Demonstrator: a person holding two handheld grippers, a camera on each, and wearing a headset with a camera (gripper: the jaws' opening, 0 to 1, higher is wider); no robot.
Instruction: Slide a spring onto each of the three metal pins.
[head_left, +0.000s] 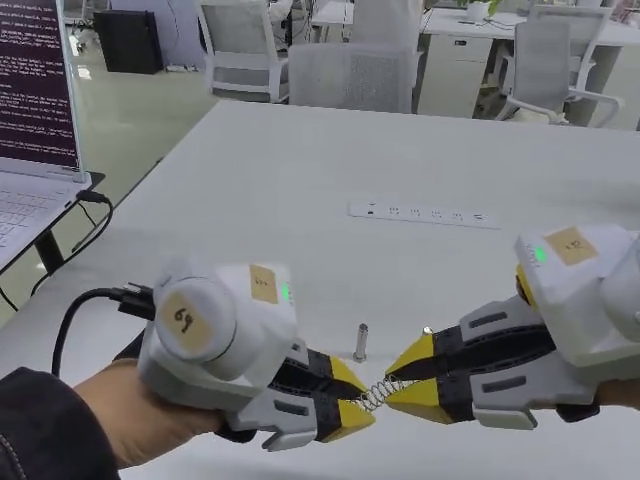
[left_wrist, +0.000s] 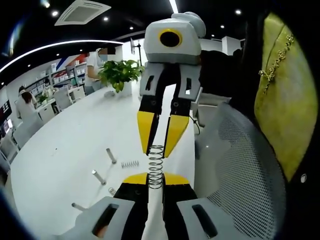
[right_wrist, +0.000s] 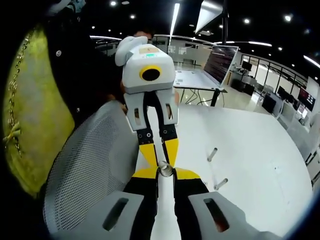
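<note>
My left hand-held gripper (head_left: 366, 403) and my right hand-held gripper (head_left: 393, 385) meet tip to tip over the near part of the white desk (head_left: 300, 180). One spring (head_left: 377, 394) spans the short gap between them. My left jaws are closed almost all the way and pinch one end of that spring. My right jaws are drawn in to a slim V around its other end, and in the right gripper view the end coil sits between my yellow tips.

Just beyond the spring, on the far side, a metal pin (head_left: 361, 342) stands upright on the desk, near both sets of tips but touching neither. In the left gripper view a row of pins (left_wrist: 98, 177) stands on the desk off to one side of my jaws. A second spring (left_wrist: 130, 163) lies flat just beside the row. Farther away a white power strip (head_left: 425, 213) lies across the desk, and an open laptop (head_left: 35, 90) with a lit screen sits at the far left.
</note>
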